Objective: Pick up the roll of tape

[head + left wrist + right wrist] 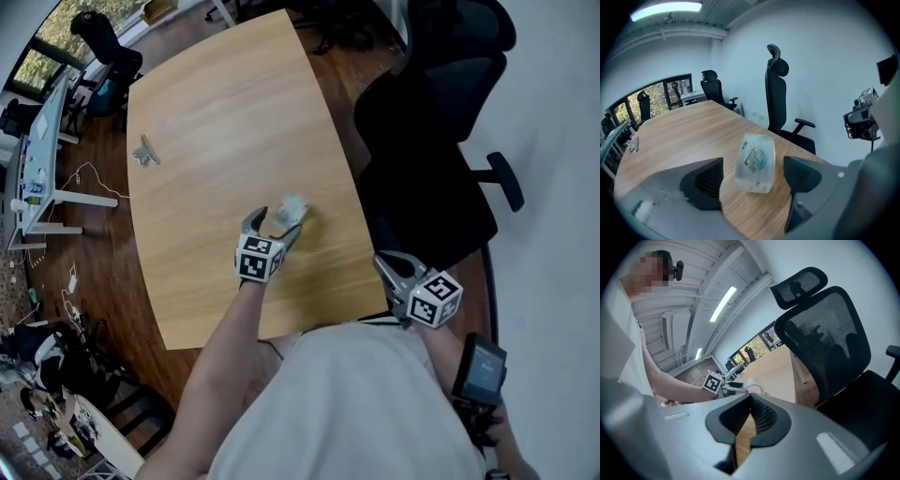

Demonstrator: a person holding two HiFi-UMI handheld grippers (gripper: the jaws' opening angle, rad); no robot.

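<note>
The left gripper [753, 176] has its jaws spread wide, and the clear roll of tape [755, 163] stands on the wooden table [684, 136] between them, touching neither pad. It would do best to ease a little farther forward, keep the roll centred, then close evenly so the roll does not tip. The right gripper [751, 416] is closed and empty, well to the side.
</note>
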